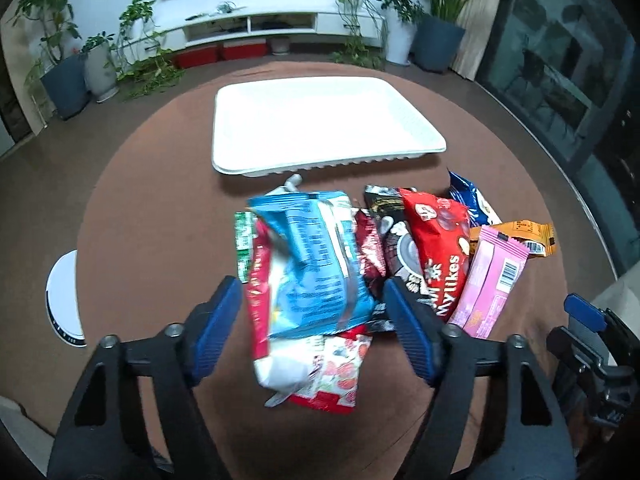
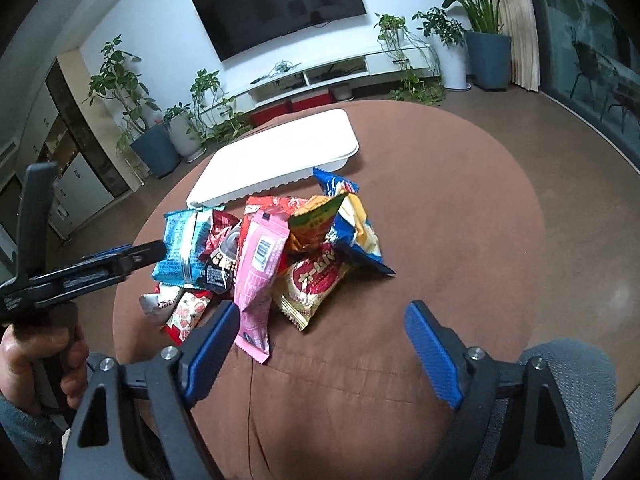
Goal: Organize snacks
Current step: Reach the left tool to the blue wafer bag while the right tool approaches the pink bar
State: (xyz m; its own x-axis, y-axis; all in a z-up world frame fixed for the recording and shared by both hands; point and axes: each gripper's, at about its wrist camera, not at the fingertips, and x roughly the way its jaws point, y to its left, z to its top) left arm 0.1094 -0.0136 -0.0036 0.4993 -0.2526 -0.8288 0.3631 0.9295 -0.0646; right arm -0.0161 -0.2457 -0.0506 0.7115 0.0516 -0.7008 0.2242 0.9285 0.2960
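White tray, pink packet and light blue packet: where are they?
White tray [image 1: 416, 138]: left wrist view, right rim.
Pink packet [image 2: 260, 276]: right wrist view, middle of its front.
Light blue packet [image 1: 316, 256]: left wrist view, its printed back.

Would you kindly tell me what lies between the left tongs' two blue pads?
In the left wrist view, a light blue snack packet sits between the left tongs, atop the pile.

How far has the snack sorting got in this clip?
Nothing looks done: the white tray is empty and every packet sits piled on the brown table. In hand: the left gripper straddles the light blue packet, with no grip visible. The right gripper is open beside the pink packet. All packets remain.
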